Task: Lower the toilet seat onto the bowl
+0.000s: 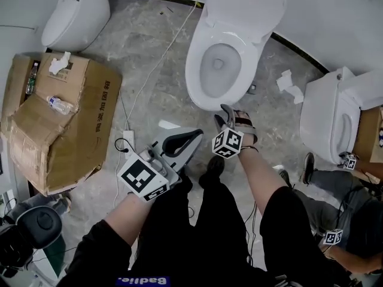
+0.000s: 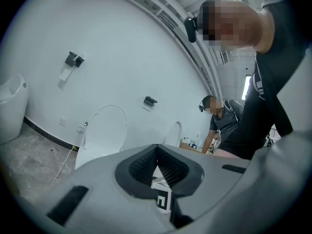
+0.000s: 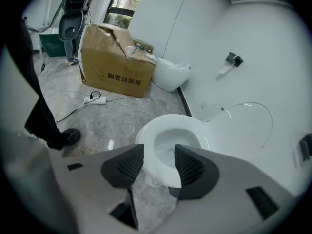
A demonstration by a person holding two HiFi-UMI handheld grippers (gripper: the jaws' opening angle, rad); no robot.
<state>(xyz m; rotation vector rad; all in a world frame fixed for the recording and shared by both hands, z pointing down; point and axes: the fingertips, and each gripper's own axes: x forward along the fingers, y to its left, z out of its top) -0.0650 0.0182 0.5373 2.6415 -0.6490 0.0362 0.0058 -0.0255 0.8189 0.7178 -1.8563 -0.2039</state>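
Observation:
The white toilet bowl point(image 1: 218, 70) stands at the top middle of the head view, with its seat and lid point(image 1: 242, 5) raised against the wall. My right gripper point(image 1: 222, 115) is open just in front of the bowl's near rim, holding nothing. In the right gripper view the bowl point(image 3: 173, 140) shows between the parted pads of the right gripper point(image 3: 160, 162), and the raised seat point(image 3: 243, 126) leans back on the wall. My left gripper point(image 1: 194, 136) hangs lower left of the bowl, shut and empty. In the left gripper view the left gripper point(image 2: 157, 147) points at the upright seat point(image 2: 105, 128).
A large cardboard box point(image 1: 66, 118) sits at the left with a water bottle point(image 1: 60, 104) on it. Other toilets stand at the upper left point(image 1: 75, 11) and the right point(image 1: 329, 118). A power strip point(image 1: 127, 139) with cables lies on the floor. Another person point(image 1: 341, 220) crouches at the lower right.

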